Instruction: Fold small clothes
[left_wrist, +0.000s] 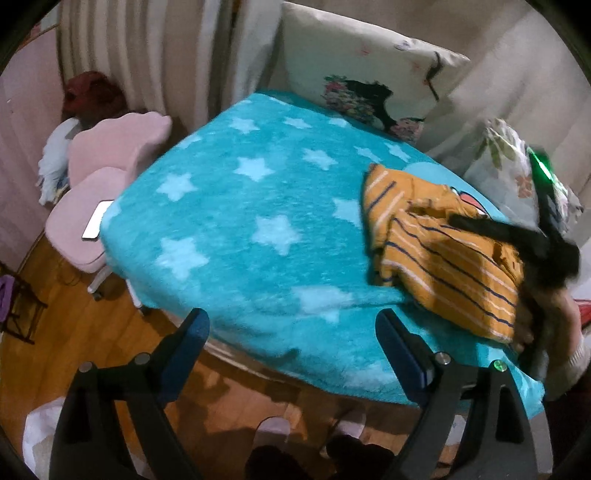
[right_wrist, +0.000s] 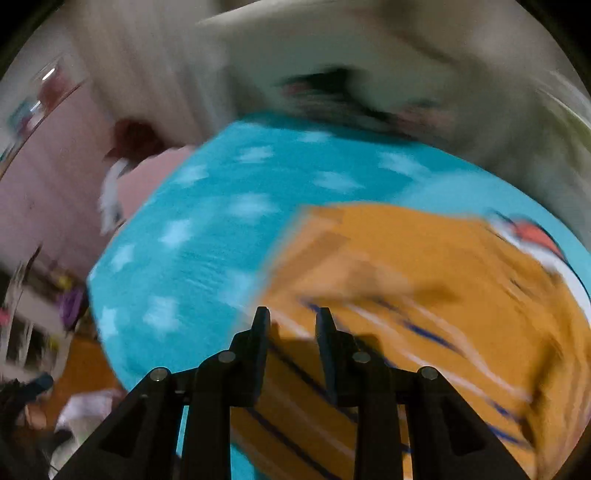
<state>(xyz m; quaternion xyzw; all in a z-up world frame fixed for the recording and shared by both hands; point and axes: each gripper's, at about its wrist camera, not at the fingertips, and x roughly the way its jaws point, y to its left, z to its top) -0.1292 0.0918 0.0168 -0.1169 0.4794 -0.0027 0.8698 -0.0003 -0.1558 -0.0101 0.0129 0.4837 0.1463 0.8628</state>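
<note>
Orange striped garment (left_wrist: 436, 243) lay crumpled at the right of the frame on the turquoise star blanket (left_wrist: 240, 206). The left gripper (left_wrist: 291, 332) stood wide open and empty at the blanket's lower edge. The right gripper (right_wrist: 291, 325), blurred, hung over the garment with fingers (right_wrist: 260, 332) slightly parted, gripping nothing visible.

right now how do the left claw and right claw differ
The left claw stands wide open over the near edge of the star blanket, touching nothing. The right claw has a narrow gap and sits over the orange striped garment; its view is too blurred to confirm any grip. Both are dark two-finger claws.
</note>
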